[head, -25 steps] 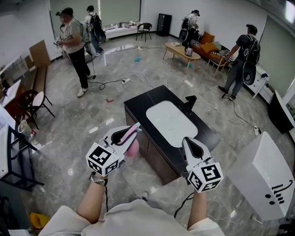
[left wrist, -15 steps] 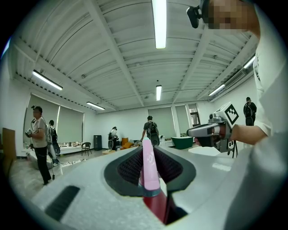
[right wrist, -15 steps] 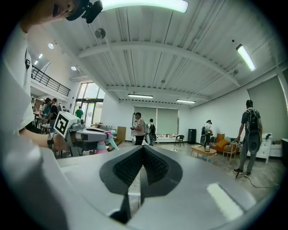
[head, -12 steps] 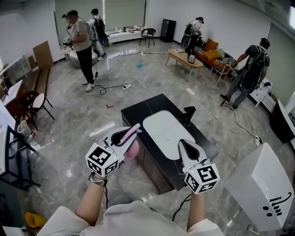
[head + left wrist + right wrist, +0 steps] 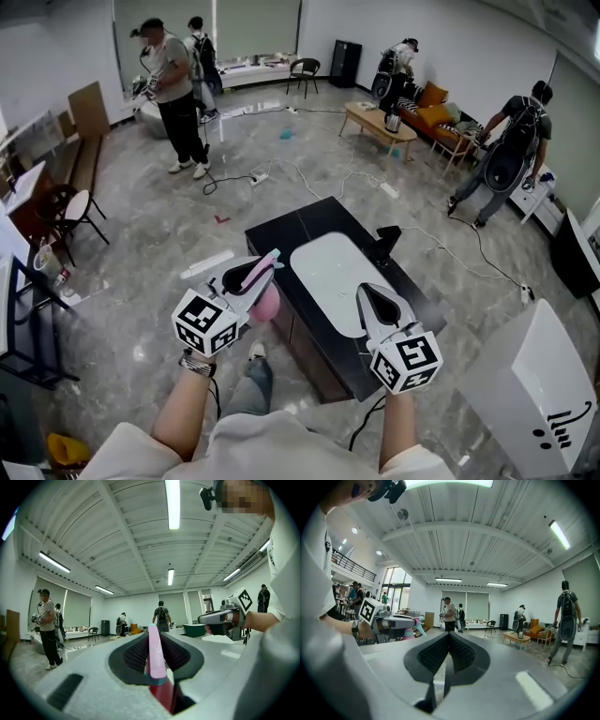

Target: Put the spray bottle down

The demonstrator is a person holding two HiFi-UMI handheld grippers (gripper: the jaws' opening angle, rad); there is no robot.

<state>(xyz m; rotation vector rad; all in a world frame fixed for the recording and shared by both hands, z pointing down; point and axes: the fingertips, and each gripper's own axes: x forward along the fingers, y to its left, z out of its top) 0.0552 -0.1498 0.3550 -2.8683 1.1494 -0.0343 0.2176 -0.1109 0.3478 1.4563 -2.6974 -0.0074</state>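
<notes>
- The spray bottle (image 5: 268, 304) is seen gripped in the left hand-held gripper (image 5: 267, 263), its pink top pinched between the pads. It is carried in the air just off the near-left edge of the worktop (image 5: 281, 220).
- The right hand-held gripper (image 5: 368, 293) is held clenched on nothing, over the worktop's near edge.
- The bottle is not yet set down. It has to be brought over the worktop, lowered and released, so the task is judged barely begun.
- The worktop is dark and glossy, with a white oval inset (image 5: 330, 267) and a black fitting (image 5: 385, 238) at its far side.
- Beyond the worktop, grey marble floor (image 5: 141, 272), trailing cables, a low table (image 5: 380, 120) and several people are made out.
</notes>
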